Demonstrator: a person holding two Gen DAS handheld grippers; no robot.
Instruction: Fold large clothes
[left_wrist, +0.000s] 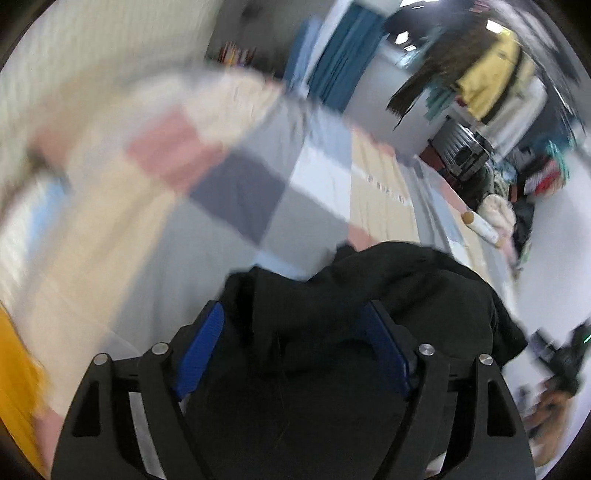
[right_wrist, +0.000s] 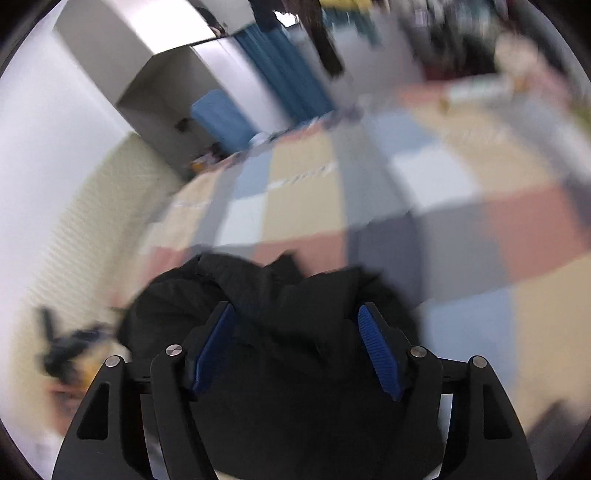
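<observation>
A black garment (left_wrist: 332, 295) lies bunched between the blue pads of my left gripper (left_wrist: 295, 325), whose jaws stand wide apart around the cloth. The same black garment (right_wrist: 288, 302) fills the space between the blue pads of my right gripper (right_wrist: 295, 325), also spread wide. Both views are motion-blurred. The cloth hangs over and below the fingers, above a bed with a checked cover (left_wrist: 236, 192), which also shows in the right wrist view (right_wrist: 369, 206). Whether the pads pinch the cloth is unclear.
A clothes rack with a yellow garment (left_wrist: 487, 70) stands at the far right. A lint roller (left_wrist: 484, 229) lies at the bed's edge. Blue curtains (right_wrist: 288, 74) and a white wall (right_wrist: 44, 155) lie beyond. The other gripper (left_wrist: 565, 358) shows at right.
</observation>
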